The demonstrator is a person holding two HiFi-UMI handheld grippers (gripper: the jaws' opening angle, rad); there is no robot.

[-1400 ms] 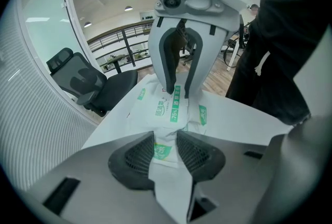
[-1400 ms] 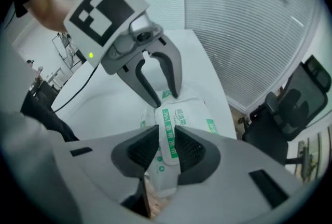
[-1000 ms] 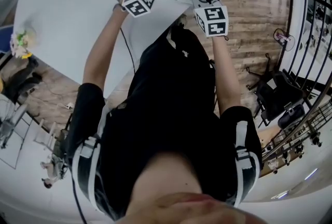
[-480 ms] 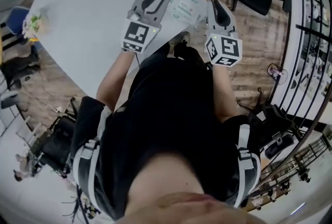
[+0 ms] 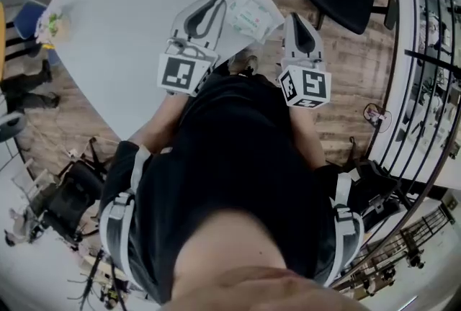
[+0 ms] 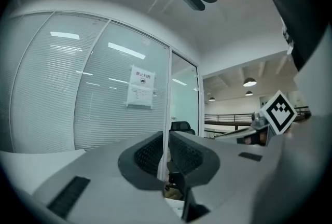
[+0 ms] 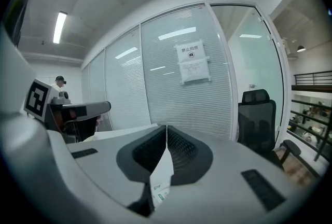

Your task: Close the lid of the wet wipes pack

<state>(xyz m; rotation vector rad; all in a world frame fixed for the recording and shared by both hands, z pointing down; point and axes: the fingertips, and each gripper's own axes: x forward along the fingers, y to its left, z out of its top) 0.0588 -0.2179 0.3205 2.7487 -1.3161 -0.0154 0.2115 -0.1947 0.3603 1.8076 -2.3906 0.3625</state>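
bright, even indoor light; ceiling strip (image 7: 60, 26) & lamps (image 6: 249, 82) overhead, streaks of glare on glass wall (image 6: 104, 78). heavy fisheye bend, dark corners. left gripper (image 6: 167, 137) soft up close; head view bottom blurred.

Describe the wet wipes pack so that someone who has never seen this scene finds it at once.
Start at the big white table; go to its right-hand corner, by the wooden floor. The wet wipes pack lies flat there: a white packet with green print, the only thing on that corner.
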